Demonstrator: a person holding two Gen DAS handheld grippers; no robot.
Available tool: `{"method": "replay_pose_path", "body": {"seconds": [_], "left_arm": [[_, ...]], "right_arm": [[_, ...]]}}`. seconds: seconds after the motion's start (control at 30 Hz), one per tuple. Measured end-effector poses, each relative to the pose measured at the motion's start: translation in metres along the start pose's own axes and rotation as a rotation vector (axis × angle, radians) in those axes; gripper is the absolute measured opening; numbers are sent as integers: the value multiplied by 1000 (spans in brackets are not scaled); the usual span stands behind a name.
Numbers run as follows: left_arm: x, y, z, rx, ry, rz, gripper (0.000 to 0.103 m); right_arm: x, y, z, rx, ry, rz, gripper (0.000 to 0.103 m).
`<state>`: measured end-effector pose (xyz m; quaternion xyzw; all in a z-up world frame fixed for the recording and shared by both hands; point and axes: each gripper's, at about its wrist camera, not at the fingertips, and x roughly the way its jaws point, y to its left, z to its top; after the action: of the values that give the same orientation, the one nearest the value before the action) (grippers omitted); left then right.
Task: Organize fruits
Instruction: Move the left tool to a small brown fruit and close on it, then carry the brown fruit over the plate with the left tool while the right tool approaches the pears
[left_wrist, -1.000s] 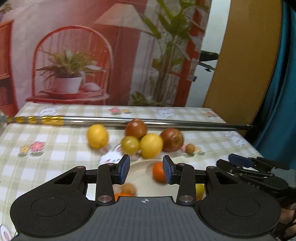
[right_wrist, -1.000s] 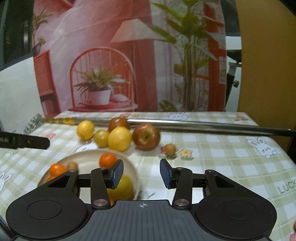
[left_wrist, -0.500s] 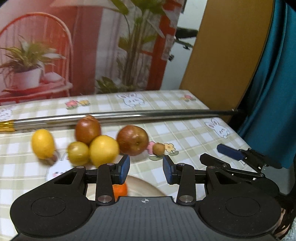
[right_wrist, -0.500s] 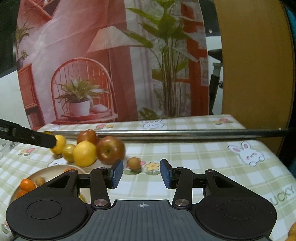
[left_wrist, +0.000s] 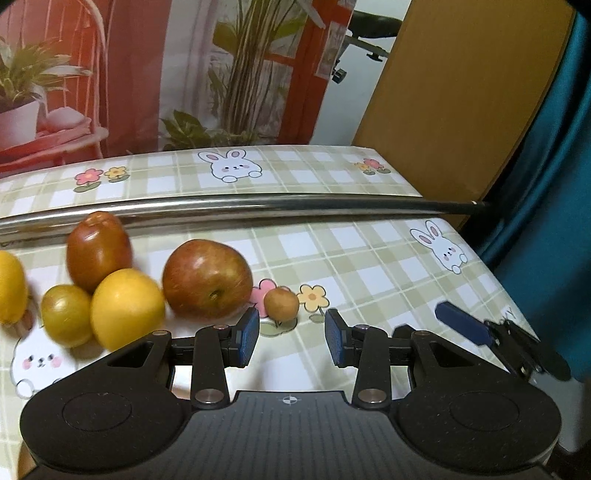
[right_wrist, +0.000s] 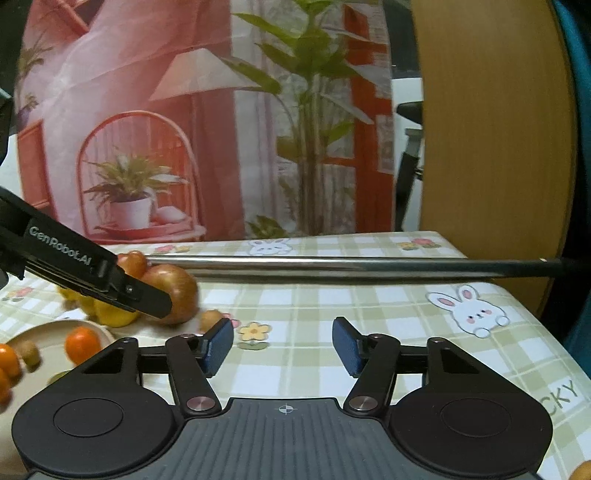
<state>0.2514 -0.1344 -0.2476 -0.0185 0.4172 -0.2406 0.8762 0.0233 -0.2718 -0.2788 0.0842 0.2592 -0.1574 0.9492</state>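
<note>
1. While both tools hover over the checked tabletop (left_wrist: 369, 258), the left gripper (left_wrist: 291, 338) points down at the fruit cluster with its blue fingers (left_wrist: 247, 338) only a small way apart and nothing between them.
2. Just ahead of those fingers sits a small brown fruit (left_wrist: 281, 303), right beside the flower prints on the cloth. It's near the gap but not inside it, and nothing touches it.
3. To its left is a big red apple (left_wrist: 207, 277), touching or almost touching a round yellow fruit (left_wrist: 127, 308). A small greenish-yellow fruit (left_wrist: 66, 320) is tucked against that one, and a darker red apple (left_wrist: 98, 249) sits behind them. Another yellow fruit (left_wrist: 11, 291) is cut off at the left edge.
4. A long shiny metal rod (left_wrist: 258, 206) lies across the tabletop behind all the fruit.
5. The right gripper (right_wrist: 283, 347) has just been opening its fingers; they now stand moderately wide with only bare cloth between them.
6. In the right wrist view, the left tool's black finger crosses in front of the red apple.
7. A pale plate (right_wrist: 48, 328) sits at the lower left of that view, holding a small orange (right_wrist: 82, 344), a little brown fruit (right_wrist: 28, 352) and more orange pieces at the edge, all a bit blurry.
</note>
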Motion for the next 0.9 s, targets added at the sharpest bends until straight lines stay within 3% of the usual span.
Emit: {"method": "replay_pose_path", "body": {"seconds": [0.33,0.67,0.77,0.9], "left_arm": [[34,-8,7,37,21,53,40],[53,-12,10,38,52,84,40],[53,-12,9,42,53,85,28],[46,-13,7,58,43,73,28]], "right_arm": [[8,-31,-11,167,20,15,49],[11,-34,-12,183,27,37,49],[11,-35,-12,187,28,44,50],[12,-35,-12,189,34,48,50]]}}
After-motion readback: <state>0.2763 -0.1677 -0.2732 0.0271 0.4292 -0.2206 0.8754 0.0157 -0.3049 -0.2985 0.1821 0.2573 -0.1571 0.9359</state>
